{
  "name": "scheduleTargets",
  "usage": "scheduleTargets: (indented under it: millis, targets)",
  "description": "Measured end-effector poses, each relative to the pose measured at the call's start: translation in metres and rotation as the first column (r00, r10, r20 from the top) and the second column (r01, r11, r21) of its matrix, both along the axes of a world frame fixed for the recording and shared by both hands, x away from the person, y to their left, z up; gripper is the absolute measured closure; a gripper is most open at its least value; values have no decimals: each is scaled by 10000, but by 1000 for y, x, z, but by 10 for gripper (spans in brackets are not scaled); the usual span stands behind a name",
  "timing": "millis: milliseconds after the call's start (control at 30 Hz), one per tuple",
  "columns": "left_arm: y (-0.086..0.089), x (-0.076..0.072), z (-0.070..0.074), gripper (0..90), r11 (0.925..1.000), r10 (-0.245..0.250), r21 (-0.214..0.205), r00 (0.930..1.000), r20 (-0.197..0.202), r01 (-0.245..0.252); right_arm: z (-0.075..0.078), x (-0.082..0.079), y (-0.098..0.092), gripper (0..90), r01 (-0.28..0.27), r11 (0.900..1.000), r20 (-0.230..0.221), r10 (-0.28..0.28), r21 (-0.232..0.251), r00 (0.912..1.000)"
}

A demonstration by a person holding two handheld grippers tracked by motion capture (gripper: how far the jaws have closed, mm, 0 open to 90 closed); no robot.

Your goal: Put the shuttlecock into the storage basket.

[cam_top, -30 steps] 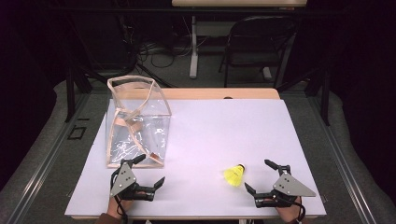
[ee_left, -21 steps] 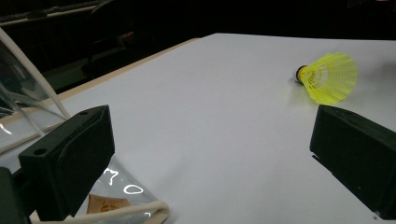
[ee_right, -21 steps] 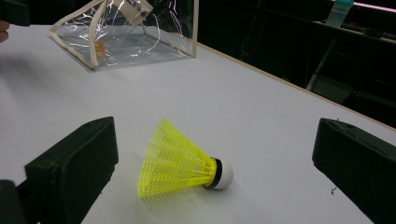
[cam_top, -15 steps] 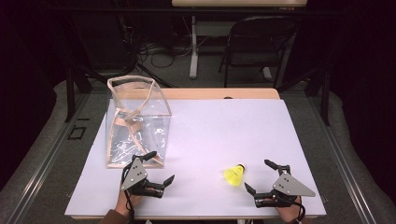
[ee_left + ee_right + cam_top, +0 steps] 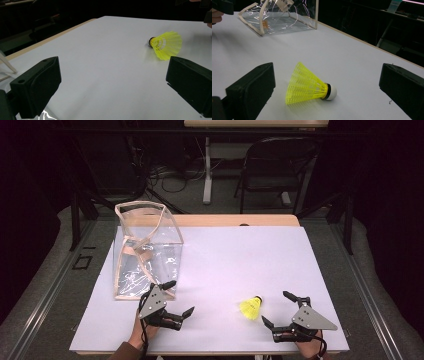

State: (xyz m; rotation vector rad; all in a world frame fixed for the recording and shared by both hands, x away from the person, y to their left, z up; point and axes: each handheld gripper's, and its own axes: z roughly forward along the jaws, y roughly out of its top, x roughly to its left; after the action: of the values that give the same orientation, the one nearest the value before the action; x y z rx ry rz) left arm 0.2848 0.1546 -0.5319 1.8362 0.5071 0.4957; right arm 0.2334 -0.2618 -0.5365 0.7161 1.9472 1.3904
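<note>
A shuttlecock (image 5: 250,308) lies on the table (image 5: 240,255), right of and nearer the front edge than the clear bag (image 5: 145,250); left gripper (image 5: 175,300) just before the bag, right gripper (image 5: 277,309) right of the shuttlecock

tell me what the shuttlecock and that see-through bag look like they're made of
Shuttlecock: the yellow skirt looks like moulded plastic mesh, an open lattice rather than feathers; the white tip with a black band could be foam or cork, hard to tell. Bag: seems clear glossy plastic film, since it shows glare and creases, with beige edging that looks like fabric or vinyl tape.
</note>
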Motion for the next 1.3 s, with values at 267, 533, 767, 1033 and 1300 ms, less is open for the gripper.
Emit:
scheduleTargets:
  millis: [267, 533, 767, 1033, 1300]
  targets:
    - [-14, 8, 3, 0, 9994, -303, 164, 9992, -248, 307, 0, 0, 0, 1, 4, 10000, -19, -4, -50, 10000]
    - [-31, 13, 3, 0, 9967, -688, 406, 9972, -306, 700, 0, 0, 1, 1, -21, 10000, -33, 21, -93, 10000]
    - [-41, 16, 4, 0, 9950, -859, 480, 9956, -363, 876, -1, 0, 0, 2, -4, 9999, -62, 3, -100, 10000]
    - [-51, 20, 4, 0, 9927, -1047, 557, 9935, -436, 1070, -1, -1, 0, 2, 24, 9999, -88, -25, -120, 10000]
    - [-59, 24, 5, 0, 9905, -1184, 636, 9915, -545, 1218, -1, -1, 0, 2, 60, 9999, -103, -62, -123, 9999]
